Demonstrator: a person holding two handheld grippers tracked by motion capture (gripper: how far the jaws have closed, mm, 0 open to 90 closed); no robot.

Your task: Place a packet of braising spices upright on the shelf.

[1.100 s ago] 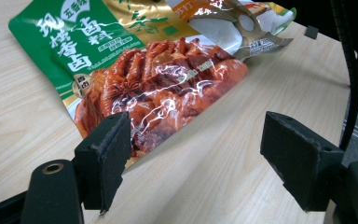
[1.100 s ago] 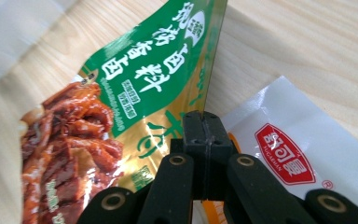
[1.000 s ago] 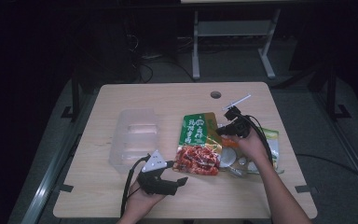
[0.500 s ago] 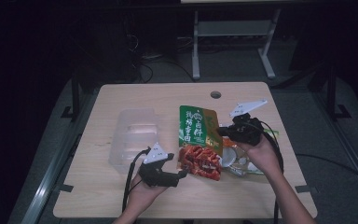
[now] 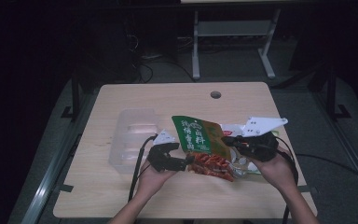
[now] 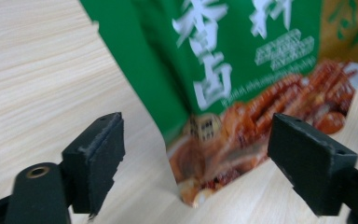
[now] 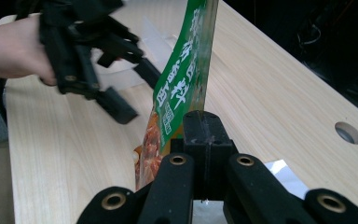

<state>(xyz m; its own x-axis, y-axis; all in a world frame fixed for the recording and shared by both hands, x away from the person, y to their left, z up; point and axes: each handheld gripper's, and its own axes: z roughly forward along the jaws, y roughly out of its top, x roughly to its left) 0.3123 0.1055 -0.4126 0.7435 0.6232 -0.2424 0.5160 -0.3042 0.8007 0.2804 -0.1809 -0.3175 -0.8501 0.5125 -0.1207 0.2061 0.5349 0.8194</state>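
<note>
green and orange-red, the snack pouch [image 5: 204, 147] stands tilted on edge on the wooden table [image 5: 121, 200], and everything here sits around it. the right gripper [image 5: 228, 139] reaches in from the pouch's right side and its jaws are pressed together on the pouch's edge; in the right gripper view the pouch [image 7: 182, 93] rises straight up out of the closed jaws of the right gripper [image 7: 203, 135]. the left gripper [image 5: 189, 161] comes in at the pouch's lower left corner, jaws spread wide; in the left gripper view the left gripper [image 6: 196, 154] has the printed lower part of the pouch [image 6: 242, 88] between its two black jaws, not touching either. a clear plastic container [image 5: 130, 140] lies left of the pouch, beyond the left hand [image 5: 151, 179]. some crinkled clear packaging [image 5: 244, 165] sits just right of the pouch, under the right gripper.
</note>
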